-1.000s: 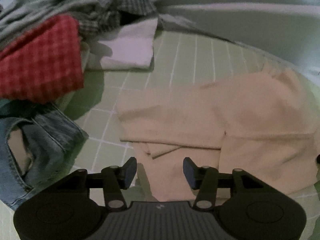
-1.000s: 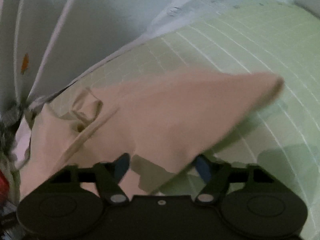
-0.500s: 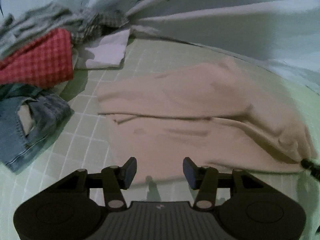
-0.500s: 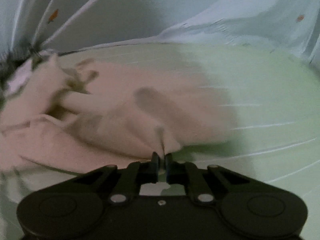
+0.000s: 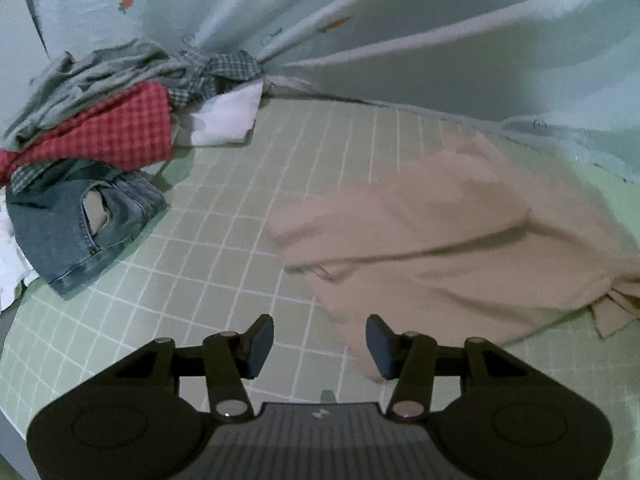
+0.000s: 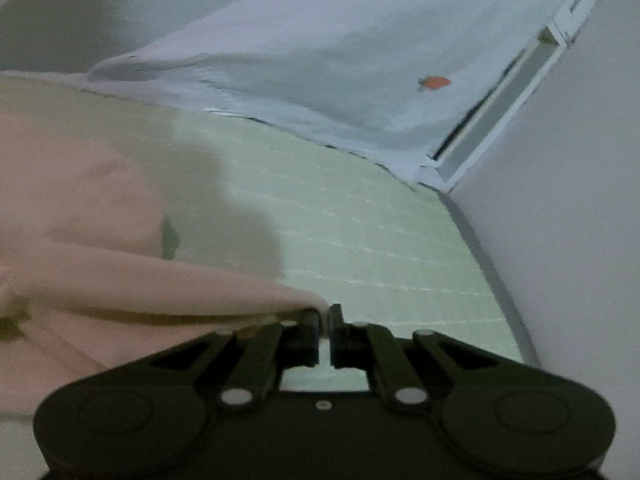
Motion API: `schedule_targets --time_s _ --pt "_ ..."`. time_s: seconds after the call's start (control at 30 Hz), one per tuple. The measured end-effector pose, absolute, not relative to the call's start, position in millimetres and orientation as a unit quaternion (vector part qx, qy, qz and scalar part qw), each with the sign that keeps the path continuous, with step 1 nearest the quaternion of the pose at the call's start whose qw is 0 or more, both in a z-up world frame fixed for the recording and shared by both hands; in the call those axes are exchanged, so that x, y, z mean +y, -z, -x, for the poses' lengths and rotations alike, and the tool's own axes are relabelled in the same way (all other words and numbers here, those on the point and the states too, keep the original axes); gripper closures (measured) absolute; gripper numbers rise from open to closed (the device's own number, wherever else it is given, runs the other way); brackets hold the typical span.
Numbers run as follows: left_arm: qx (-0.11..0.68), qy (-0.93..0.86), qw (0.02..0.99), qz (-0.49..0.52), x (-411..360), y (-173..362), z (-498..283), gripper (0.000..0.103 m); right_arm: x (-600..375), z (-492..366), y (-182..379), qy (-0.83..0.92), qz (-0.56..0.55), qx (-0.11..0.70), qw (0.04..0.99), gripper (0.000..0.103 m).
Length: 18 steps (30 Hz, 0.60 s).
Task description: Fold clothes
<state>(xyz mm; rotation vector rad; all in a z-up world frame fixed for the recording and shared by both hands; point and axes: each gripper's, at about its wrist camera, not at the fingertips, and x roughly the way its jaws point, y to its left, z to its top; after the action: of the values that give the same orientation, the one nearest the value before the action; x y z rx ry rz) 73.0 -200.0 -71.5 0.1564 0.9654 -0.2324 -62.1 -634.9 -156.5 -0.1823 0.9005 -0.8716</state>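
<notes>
Beige garment (image 5: 440,240), red-checked shirt (image 5: 112,132), blue denim jeans (image 5: 60,232), green white-gridded mat (image 5: 240,208).

Supporting surface: a pale green mat (image 5: 224,240) ruled with a white grid, flat, bounded at the far edge by a light blue curtain (image 5: 400,40) whose hem meets it; a grey rim runs along the mat's right side in the right wrist view. Lying directly on it: a beige garment (image 5: 440,240), spread and creased, at right; a heap at far left comprising denim jeans (image 5: 72,232), a red checked cloth (image 5: 116,132), a grey checked cloth (image 5: 216,72) and a white cloth (image 5: 228,116); heap and beige garment lie well apart, bare grid between.
</notes>
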Motion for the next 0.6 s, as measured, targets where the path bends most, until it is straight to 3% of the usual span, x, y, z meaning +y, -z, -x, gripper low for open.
schedule_targets --time_s 0.1,0.2,0.27,0.3,0.33,0.5,0.6 --pt "0.462 0.109 0.877 -0.079 -209.4 73.8 -72.0 0.051 -669.0 61.1 147.7 0.446 0.109 0.409 0.789 0.099" --pt "0.466 0.122 0.872 -0.086 -224.1 81.3 -81.8 0.051 -702.9 71.6 138.4 0.481 0.025 0.408 0.776 0.094" --pt "0.469 0.133 0.868 -0.091 -234.7 87.0 -90.0 0.050 -702.2 79.9 139.7 0.472 -0.021 0.406 0.782 0.069" --pt "0.471 0.138 0.866 -0.094 -240.0 89.8 -94.1 0.048 -696.7 83.2 142.4 0.464 -0.036 0.403 0.788 0.045" --pt "0.472 0.144 0.864 -0.096 -245.3 92.6 -98.1 0.047 -687.8 84.6 145.6 0.458 -0.044 0.399 0.794 0.028" --pt "0.479 0.177 0.852 -0.116 -275.1 109.8 -121.8 0.031 -623.8 83.0 167.3 0.416 -0.119 0.382 0.817 0.000" --pt "0.489 0.192 0.840 -0.137 -293.8 126.8 -139.7 0.030 -589.3 67.7 180.4 0.387 -0.137 0.387 0.825 0.000"
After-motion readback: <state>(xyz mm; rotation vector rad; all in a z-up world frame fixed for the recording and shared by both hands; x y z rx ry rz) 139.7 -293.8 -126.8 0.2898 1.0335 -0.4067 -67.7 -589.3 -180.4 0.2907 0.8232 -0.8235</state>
